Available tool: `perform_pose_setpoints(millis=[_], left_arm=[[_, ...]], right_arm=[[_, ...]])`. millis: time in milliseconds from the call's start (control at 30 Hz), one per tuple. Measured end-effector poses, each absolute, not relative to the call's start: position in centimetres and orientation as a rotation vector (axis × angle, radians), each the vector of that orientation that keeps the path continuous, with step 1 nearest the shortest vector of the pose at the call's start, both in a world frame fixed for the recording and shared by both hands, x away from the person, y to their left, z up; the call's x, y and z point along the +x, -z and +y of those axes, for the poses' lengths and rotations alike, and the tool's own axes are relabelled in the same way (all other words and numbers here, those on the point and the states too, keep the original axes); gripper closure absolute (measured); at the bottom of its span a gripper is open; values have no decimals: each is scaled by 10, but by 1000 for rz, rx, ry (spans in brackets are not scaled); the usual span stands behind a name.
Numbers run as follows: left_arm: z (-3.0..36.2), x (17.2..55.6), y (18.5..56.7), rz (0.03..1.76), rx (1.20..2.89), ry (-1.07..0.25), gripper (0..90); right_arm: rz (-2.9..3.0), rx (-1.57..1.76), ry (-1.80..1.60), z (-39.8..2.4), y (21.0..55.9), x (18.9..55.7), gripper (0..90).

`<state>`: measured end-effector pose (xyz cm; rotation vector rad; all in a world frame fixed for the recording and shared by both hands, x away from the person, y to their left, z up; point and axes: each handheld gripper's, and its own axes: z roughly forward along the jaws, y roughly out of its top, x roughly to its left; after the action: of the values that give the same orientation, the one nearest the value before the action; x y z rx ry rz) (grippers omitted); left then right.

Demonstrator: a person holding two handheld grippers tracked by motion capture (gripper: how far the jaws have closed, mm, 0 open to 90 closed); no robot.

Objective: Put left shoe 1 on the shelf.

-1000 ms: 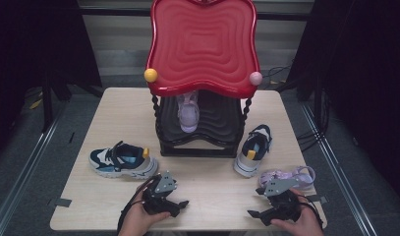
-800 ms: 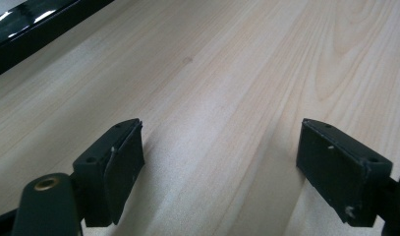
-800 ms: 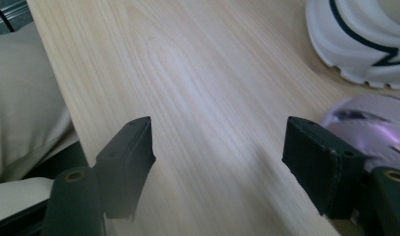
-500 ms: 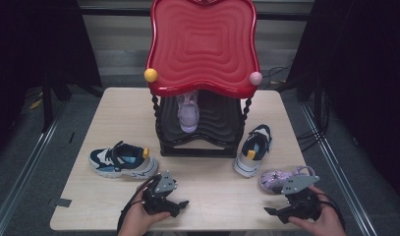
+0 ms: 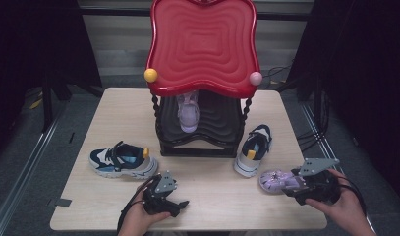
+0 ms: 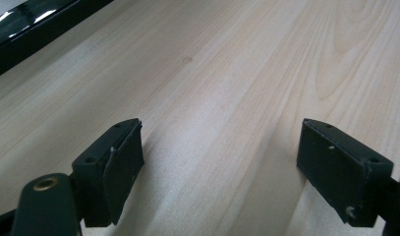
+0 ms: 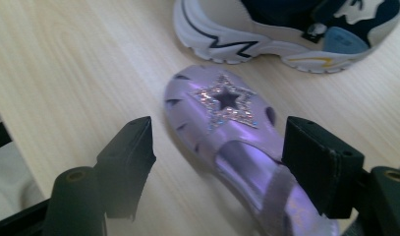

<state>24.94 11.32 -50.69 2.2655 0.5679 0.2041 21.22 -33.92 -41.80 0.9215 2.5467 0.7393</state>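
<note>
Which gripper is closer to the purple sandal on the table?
Right. The right gripper is at the purple sandal, open jaws straddling it; the left gripper sits open, well away.

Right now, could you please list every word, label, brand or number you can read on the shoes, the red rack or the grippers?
No readable text, number or brand anywhere in these views.
purple sandal: a glitter star, no lettering.
sneaker beside it: coloured patches and a zigzag line on the sole, no legible brand.
second sneaker: too small to read any marking.
red rack: plain ripples, no label.
</note>
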Motion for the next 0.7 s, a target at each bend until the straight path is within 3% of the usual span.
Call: perform_pose_setpoints(millis=[700], left_arm=[[113, 249, 507, 573, 2265, -203, 166]], right_arm=[[2515, 1046, -683, -361, 439, 218, 300]])
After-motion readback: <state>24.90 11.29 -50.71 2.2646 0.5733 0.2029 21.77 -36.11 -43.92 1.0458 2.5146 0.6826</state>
